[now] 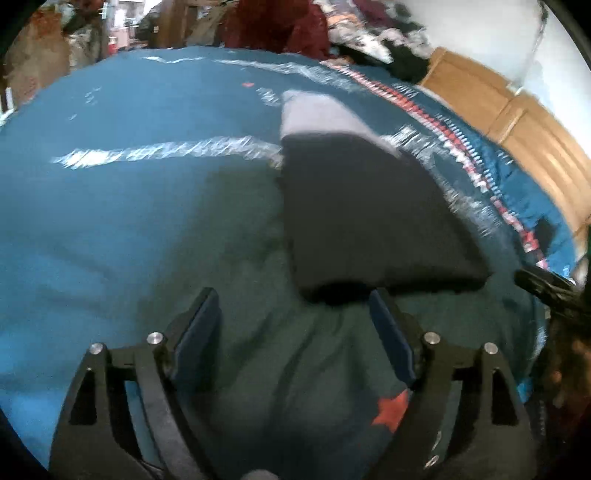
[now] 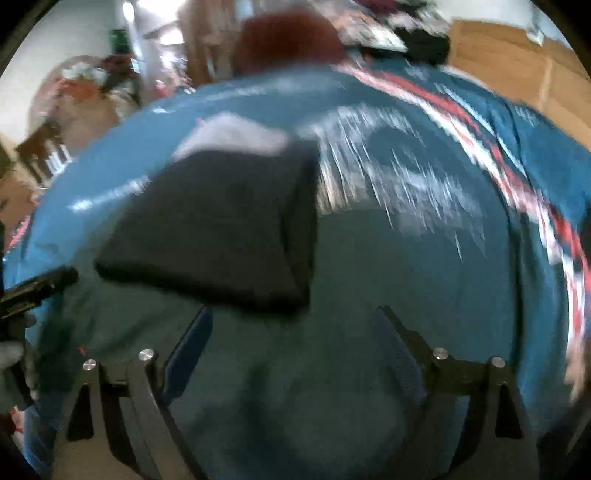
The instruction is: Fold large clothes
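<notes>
A folded dark garment (image 1: 369, 214) with a light grey part (image 1: 317, 114) at its far end lies flat on a teal bedspread (image 1: 129, 206). My left gripper (image 1: 291, 295) is open, with its fingertips just short of the garment's near edge and nothing between them. In the right wrist view the same garment (image 2: 221, 225) lies ahead to the left. My right gripper (image 2: 295, 312) is open and empty over the bedspread (image 2: 388, 277), its left finger near the garment's near right corner. Both views are blurred by motion.
The bedspread has white patterns and a red-and-white striped band (image 1: 461, 147) along its right side. Wooden panelling (image 1: 517, 122) runs beyond that side. A dark red cloth pile (image 2: 288, 40) and mixed clutter (image 1: 369, 33) sit past the far edge.
</notes>
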A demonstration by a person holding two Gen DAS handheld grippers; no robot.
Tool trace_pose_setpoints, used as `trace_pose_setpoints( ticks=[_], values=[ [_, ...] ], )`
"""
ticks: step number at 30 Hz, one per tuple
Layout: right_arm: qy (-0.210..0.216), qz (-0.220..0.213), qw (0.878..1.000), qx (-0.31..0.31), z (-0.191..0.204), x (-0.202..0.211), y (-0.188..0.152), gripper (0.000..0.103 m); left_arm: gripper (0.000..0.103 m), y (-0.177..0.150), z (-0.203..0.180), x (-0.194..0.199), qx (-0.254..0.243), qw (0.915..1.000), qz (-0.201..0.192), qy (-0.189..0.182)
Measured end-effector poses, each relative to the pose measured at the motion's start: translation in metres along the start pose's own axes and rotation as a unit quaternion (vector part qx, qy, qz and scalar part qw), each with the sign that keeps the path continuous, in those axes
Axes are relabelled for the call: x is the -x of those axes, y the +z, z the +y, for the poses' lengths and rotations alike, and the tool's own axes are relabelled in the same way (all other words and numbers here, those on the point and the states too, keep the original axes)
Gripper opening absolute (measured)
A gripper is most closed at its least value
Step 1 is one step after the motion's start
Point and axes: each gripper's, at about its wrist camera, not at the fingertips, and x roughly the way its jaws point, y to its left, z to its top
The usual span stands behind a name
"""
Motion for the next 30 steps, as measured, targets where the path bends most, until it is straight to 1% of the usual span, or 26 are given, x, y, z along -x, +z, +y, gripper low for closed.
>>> trace_pose_setpoints(
  ticks=[1,2,5,6,7,8,9,10,14,17,21,25,30],
  values=[
    [-0.005,0.02,1.0,-0.015,-0.003,-0.005,-0.015,0.091,0.082,-0.005,0.001,-0.002,0.006,0.9999,0.002,0.009],
    [-0.009,0.029,0.999,-0.022,-0.004,-0.006,-0.024,0.09,0.082,-0.011,0.003,-0.006,0.01,0.9998,0.007,0.018],
    [-0.033,0.043,0.998,-0.033,-0.01,-0.013,-0.054,0.09,0.085,-0.021,-0.004,-0.011,-0.004,0.9993,0.016,0.034],
    [-0.038,0.046,0.998,-0.035,-0.011,-0.017,-0.061,0.091,0.09,-0.022,-0.007,-0.013,-0.012,0.9991,0.017,0.036],
    [-0.04,0.043,0.998,-0.036,-0.014,-0.02,-0.066,0.094,0.096,-0.022,-0.009,-0.015,-0.021,0.9989,0.019,0.037],
    [-0.043,0.041,0.998,-0.037,-0.014,-0.021,-0.069,0.096,0.099,-0.022,-0.011,-0.018,-0.03,0.9986,0.024,0.036],
    [-0.043,0.044,0.997,-0.038,-0.014,-0.02,-0.07,0.1,0.103,-0.021,-0.013,-0.021,-0.037,0.9982,0.029,0.038],
    [-0.042,0.047,0.997,-0.038,-0.014,-0.021,-0.07,0.103,0.103,-0.022,-0.015,-0.022,-0.042,0.9975,0.032,0.046],
    [-0.056,0.059,0.997,-0.021,-0.009,-0.031,-0.067,0.103,0.103,-0.019,-0.02,-0.03,-0.058,0.9939,0.054,0.077],
    [-0.052,0.057,0.997,-0.021,-0.012,-0.034,-0.069,0.103,0.103,-0.02,-0.026,-0.035,-0.067,0.9905,0.063,0.102],
    [-0.051,0.056,0.997,-0.023,-0.014,-0.036,-0.069,0.103,0.103,-0.023,-0.032,-0.038,-0.069,0.9876,0.05,0.132],
    [-0.066,0.058,0.996,-0.012,-0.009,-0.037,-0.068,0.103,0.103,-0.022,-0.027,-0.039,-0.054,0.9894,0.045,0.127],
    [-0.062,0.057,0.996,-0.024,-0.013,-0.04,-0.067,0.103,0.103,-0.024,-0.023,-0.041,-0.054,0.9906,0.035,0.121]
  ],
)
